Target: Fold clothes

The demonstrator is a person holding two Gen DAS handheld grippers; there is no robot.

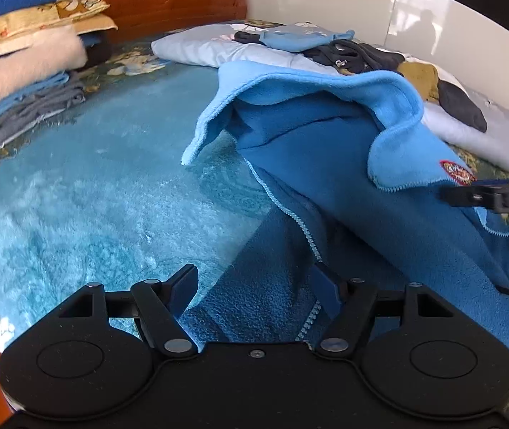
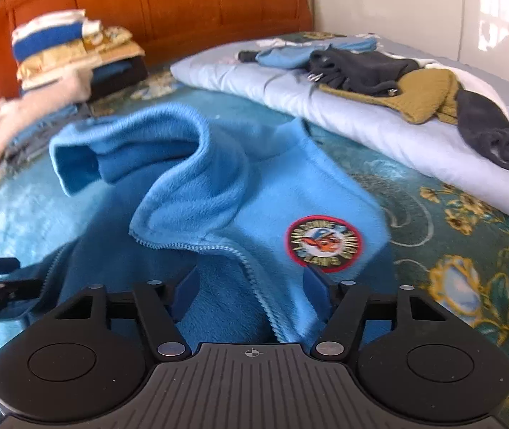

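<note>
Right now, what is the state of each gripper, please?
Left gripper: open, blue fleece jacket lies between the jaws, not pinched.
Right gripper: open over the same jacket, holding nothing.

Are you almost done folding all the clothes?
Not yet. A folded stack already sits by the headboard. The blue fleece jacket is being worked on now; it lies rumpled and unzipped, with both grippers open above it. A pile of dark and mustard clothes on the pale quilt still waits.
</note>
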